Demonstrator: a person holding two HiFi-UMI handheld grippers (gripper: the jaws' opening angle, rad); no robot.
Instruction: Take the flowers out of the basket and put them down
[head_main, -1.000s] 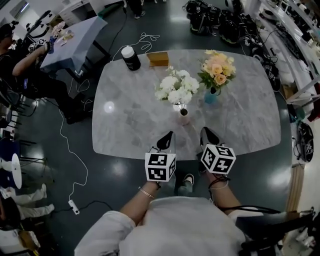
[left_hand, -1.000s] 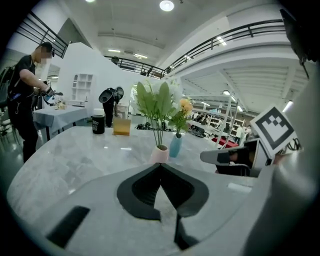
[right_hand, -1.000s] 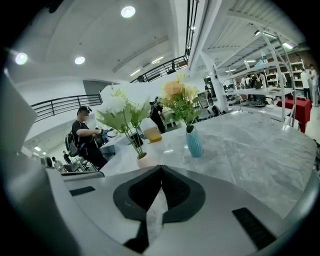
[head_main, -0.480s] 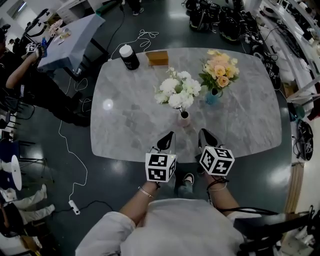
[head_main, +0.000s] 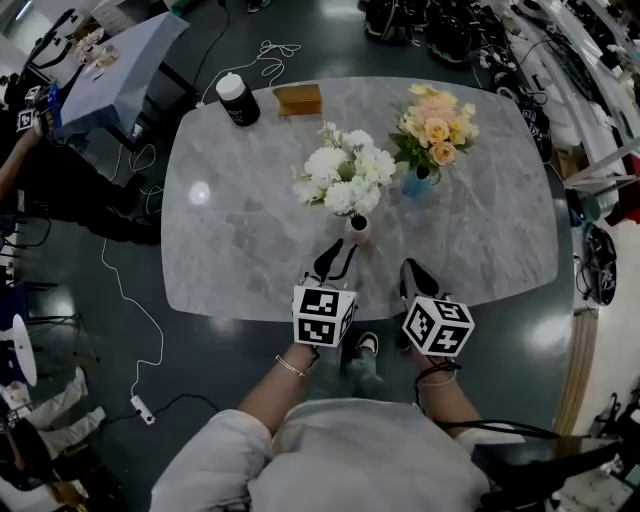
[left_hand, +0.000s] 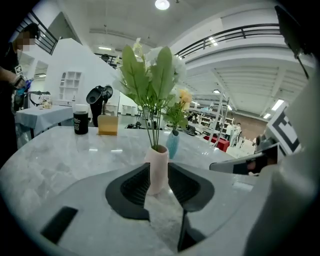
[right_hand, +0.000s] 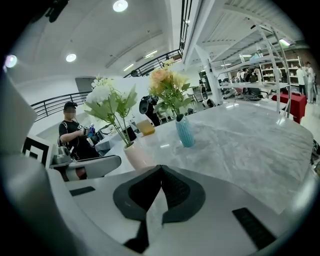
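left gripper (head_main: 336, 258) has just been opening its jaws. they're partly apart with the pink vase (head_main: 357, 229) of white flowers (head_main: 340, 180) standing between the tips, not squeezed. right gripper (head_main: 413, 272) is closed and empty, over the table (head_main: 230, 240) edge. orange flowers (head_main: 436, 128) sit in a blue vase (head_main: 417, 184) just beside the white ones.

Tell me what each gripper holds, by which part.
Nothing is held. The left gripper has just been opening its fingers around the pink vase, not pressing it; the right gripper is shut.
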